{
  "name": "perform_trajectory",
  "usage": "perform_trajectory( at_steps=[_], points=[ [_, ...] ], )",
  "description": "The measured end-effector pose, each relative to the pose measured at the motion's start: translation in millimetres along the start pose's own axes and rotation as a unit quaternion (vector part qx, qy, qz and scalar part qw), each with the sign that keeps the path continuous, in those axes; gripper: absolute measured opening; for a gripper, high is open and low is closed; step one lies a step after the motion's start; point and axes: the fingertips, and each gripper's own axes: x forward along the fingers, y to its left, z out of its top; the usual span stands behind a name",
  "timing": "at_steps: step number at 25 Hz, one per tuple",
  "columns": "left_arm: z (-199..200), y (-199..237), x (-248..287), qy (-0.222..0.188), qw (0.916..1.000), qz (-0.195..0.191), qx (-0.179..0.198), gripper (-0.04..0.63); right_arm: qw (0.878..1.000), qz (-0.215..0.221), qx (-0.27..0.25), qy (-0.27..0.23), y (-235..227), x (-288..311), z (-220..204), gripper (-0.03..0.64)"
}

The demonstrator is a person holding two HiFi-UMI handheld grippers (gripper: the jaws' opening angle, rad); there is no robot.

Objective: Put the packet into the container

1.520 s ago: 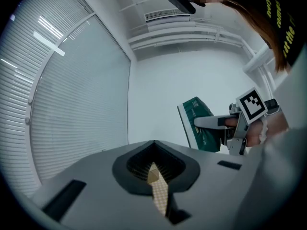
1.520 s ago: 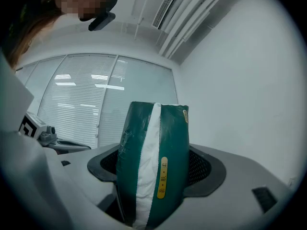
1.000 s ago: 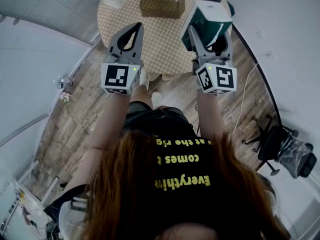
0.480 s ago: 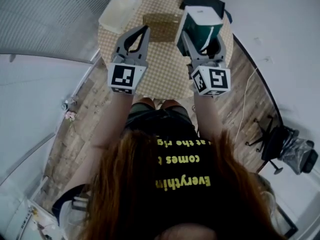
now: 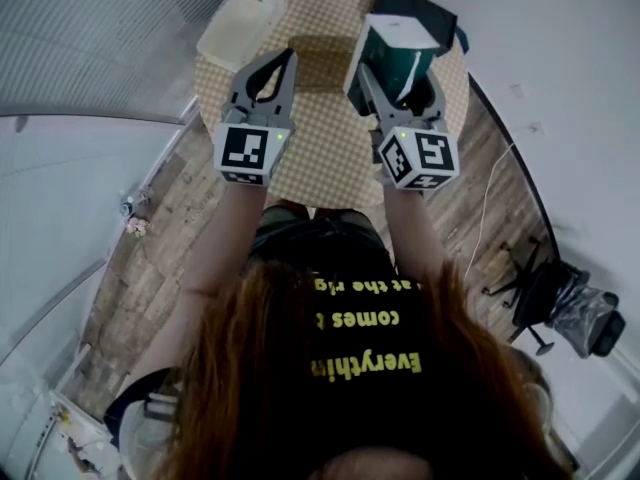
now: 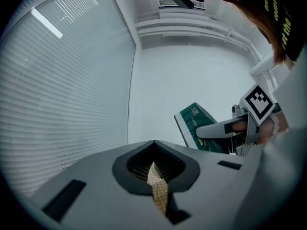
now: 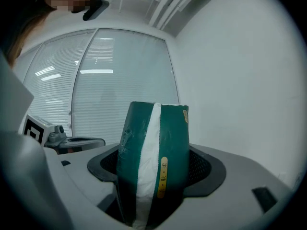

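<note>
Right tool [image 5: 397, 80] clamps the upright green packet [image 5: 405, 38] above the table [image 5: 330, 148]; the woven basket [image 5: 325, 58] lies just left of it, between it and the closed, empty left tool [image 5: 291, 54].

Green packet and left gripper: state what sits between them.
In the head view, a brown woven basket sits on the checked table between the left gripper and the green-and-white packet.
</note>
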Motion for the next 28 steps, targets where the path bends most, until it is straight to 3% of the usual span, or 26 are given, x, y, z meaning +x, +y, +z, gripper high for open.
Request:
perform_trajectory(
  at_steps=[3, 6, 10, 15, 19, 22, 28],
  points=[
    [-0.8, 2.5, 2.2, 0.001, 1.0000, 0.008, -0.004, 0.000, 1.000, 0.013, 0.000, 0.026, -1.2, 9.7, -8.1, 0.365],
    [-4.5, 3.6, 4.6, 0.003, 0.9999, 0.015, -0.008, 0.000, 0.997, 0.042, -0.034, 0.062, -1.7, 23.9, -23.5, 0.365],
    [-9.2, 6.6, 1.8, 0.008, 0.9996, 0.024, -0.008, 0.000, 0.981, 0.100, -0.098, 0.137, 2.7, 44.3, -52.5, 0.365],
    [-14.7, 15.3, -2.8, 0.012, 0.9989, 0.042, -0.014, 0.000, 0.936, 0.184, -0.197, 0.228, 17.9, 63.5, -93.3, 0.365],
    [-15.3, 22.0, -5.0, 0.013, 0.9984, 0.053, -0.015, 0.000, 0.915, 0.210, -0.231, 0.256, 20.4, 72.6, -106.1, 0.365],
    [-15.4, 24.5, -5.9, 0.014, 0.9980, 0.060, -0.013, 0.000, 0.892, 0.236, -0.274, 0.271, 22.6, 78.4, -115.7, 0.365],
    [-19.0, 25.6, -8.5, 0.021, 0.9976, 0.065, -0.012, 0.000, 0.813, 0.320, -0.387, 0.294, 37.3, 83.7, -139.2, 0.365]
  ],
)
